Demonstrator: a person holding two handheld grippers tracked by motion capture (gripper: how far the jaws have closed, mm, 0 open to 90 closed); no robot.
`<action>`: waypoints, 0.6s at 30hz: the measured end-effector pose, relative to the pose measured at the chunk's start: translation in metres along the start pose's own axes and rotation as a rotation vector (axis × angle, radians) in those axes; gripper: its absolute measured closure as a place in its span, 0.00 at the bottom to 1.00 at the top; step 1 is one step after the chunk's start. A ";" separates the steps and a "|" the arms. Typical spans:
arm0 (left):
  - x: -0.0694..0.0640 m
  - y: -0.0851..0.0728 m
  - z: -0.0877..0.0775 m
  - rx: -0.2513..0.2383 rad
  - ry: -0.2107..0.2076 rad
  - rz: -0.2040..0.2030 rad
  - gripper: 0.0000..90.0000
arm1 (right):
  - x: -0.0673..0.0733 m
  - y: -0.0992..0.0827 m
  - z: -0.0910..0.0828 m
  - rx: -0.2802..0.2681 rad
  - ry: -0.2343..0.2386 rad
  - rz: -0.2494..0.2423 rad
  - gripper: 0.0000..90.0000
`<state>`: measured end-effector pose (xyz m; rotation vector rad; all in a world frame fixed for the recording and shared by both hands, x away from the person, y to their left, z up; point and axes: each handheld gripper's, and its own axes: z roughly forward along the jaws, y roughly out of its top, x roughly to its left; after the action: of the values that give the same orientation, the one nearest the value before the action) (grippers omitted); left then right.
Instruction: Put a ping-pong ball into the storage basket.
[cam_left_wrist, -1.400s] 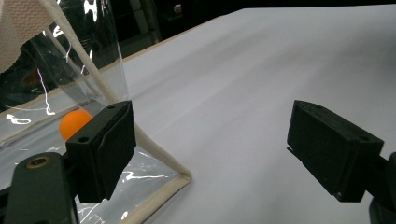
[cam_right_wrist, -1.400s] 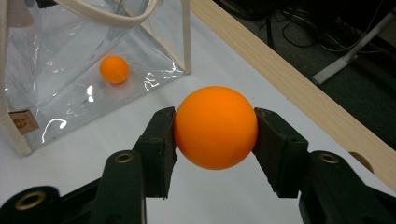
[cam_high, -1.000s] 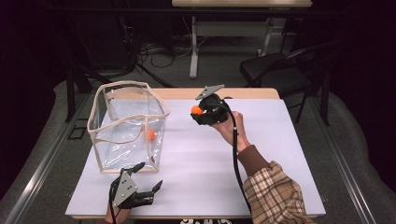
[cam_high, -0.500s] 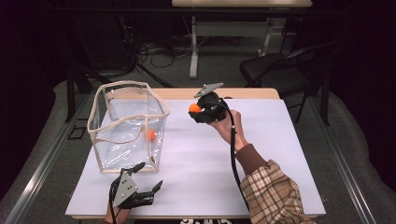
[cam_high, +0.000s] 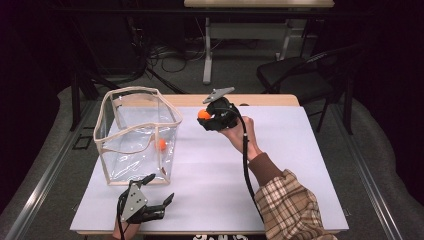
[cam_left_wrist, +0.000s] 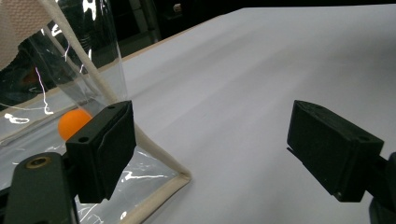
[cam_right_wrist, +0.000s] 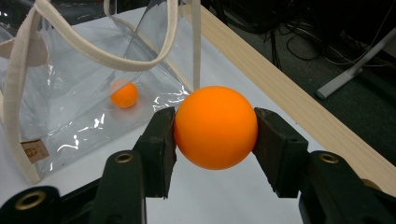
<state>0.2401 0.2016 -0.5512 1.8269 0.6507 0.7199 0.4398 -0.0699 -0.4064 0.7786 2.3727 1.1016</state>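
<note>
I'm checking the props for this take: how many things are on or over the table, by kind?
Orange balls: 2, one in the right tongs, one inside the bag.
Clear bags with cream trim: 1.
Total: 3.

two orange balls (cam_right_wrist: 215, 127), one clear bag (cam_high: 135, 135)

Matt smooth orange ball (cam_right_wrist: 215, 127); glossy clear plastic bag (cam_high: 135, 137), cloth-trimmed.

I am sitting in what is looking like a lab or recording room. My desk (cam_high: 280, 165) is standing under a white sheet on grey carpet, with cables (cam_high: 170, 52) trailing behind it. A black chair (cam_high: 295, 75) and another table's legs (cam_high: 207, 50) are standing in the dark beyond.
</note>
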 end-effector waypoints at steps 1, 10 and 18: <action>0.000 0.000 0.000 0.001 -0.001 0.000 0.17 | 0.000 0.000 0.001 -0.002 0.001 0.001 0.56; 0.000 0.000 0.000 0.000 0.000 0.000 0.17 | 0.003 0.005 0.005 -0.006 0.005 -0.007 0.56; 0.000 0.000 0.000 0.000 0.000 0.001 0.17 | 0.002 0.012 0.005 -0.020 0.004 -0.005 0.56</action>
<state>0.2401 0.2017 -0.5512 1.8272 0.6495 0.7202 0.4444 -0.0598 -0.4003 0.7643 2.3620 1.1241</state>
